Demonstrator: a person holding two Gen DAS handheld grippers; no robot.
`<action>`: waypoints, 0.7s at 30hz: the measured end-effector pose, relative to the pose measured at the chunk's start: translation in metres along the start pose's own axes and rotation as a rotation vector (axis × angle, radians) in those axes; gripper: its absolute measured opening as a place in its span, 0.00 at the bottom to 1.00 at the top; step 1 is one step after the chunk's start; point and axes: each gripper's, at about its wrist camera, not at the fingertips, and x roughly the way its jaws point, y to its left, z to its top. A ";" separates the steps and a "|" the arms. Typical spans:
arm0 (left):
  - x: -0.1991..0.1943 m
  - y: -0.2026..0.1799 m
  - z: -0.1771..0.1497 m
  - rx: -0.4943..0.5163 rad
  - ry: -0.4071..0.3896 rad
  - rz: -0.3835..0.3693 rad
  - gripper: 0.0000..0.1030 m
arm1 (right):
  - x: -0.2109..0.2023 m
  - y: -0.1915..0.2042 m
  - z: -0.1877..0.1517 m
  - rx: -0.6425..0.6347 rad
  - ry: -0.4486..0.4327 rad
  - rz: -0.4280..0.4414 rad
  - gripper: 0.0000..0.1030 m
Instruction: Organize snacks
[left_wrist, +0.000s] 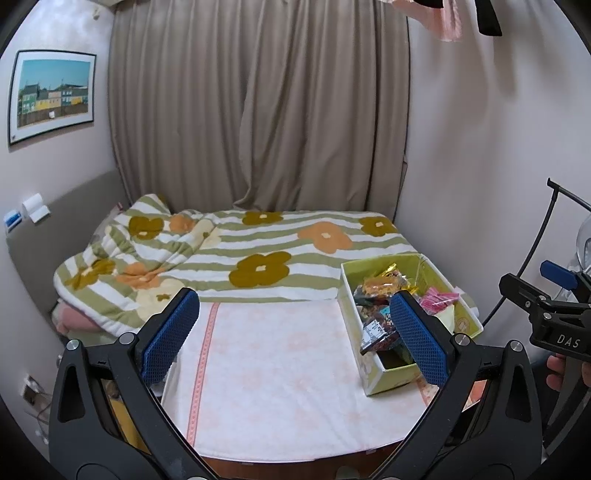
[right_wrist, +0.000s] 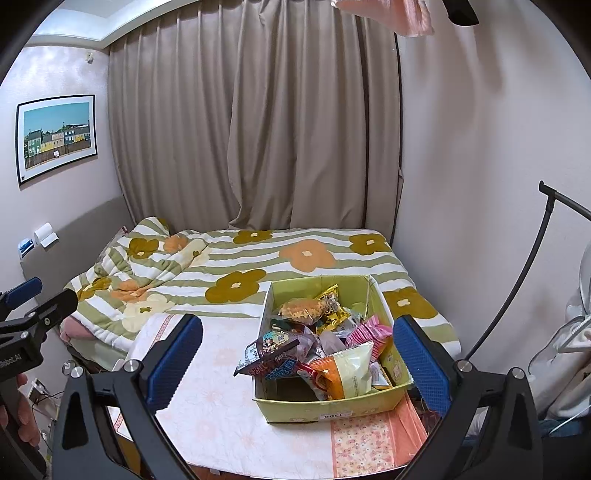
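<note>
A yellow-green cardboard box (right_wrist: 306, 410) stands on the right side of a round table covered with a pale floral cloth (right_wrist: 221, 406). Several snack packets fill it: an orange-and-cream bag (right_wrist: 345, 373), a pink packet (right_wrist: 369, 330), a dark chocolate packet (right_wrist: 271, 345) and a yellow packet (right_wrist: 330, 295). My right gripper (right_wrist: 297, 363) hangs open above the table, its blue pads either side of the box. My left gripper (left_wrist: 295, 336) is open over the bare cloth, left of the same box (left_wrist: 380, 384). Neither holds anything.
Behind the table lies a bed with a green-striped flower blanket (left_wrist: 266, 243), beige curtains (left_wrist: 258, 110) behind it. A framed picture (left_wrist: 51, 94) hangs on the left wall. A black curved stand (right_wrist: 524, 273) and a clear bag stand at the right. A hand (left_wrist: 557, 369) grips the right gripper's handle.
</note>
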 end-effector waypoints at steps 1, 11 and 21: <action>0.001 0.000 0.000 -0.001 0.001 -0.001 1.00 | 0.000 0.000 0.000 -0.001 0.000 -0.001 1.00; 0.003 0.001 -0.002 0.002 0.004 0.003 1.00 | 0.001 -0.001 0.000 0.001 -0.001 -0.003 1.00; 0.005 0.003 -0.001 -0.002 0.014 0.006 1.00 | 0.002 -0.002 0.001 0.001 0.003 -0.003 1.00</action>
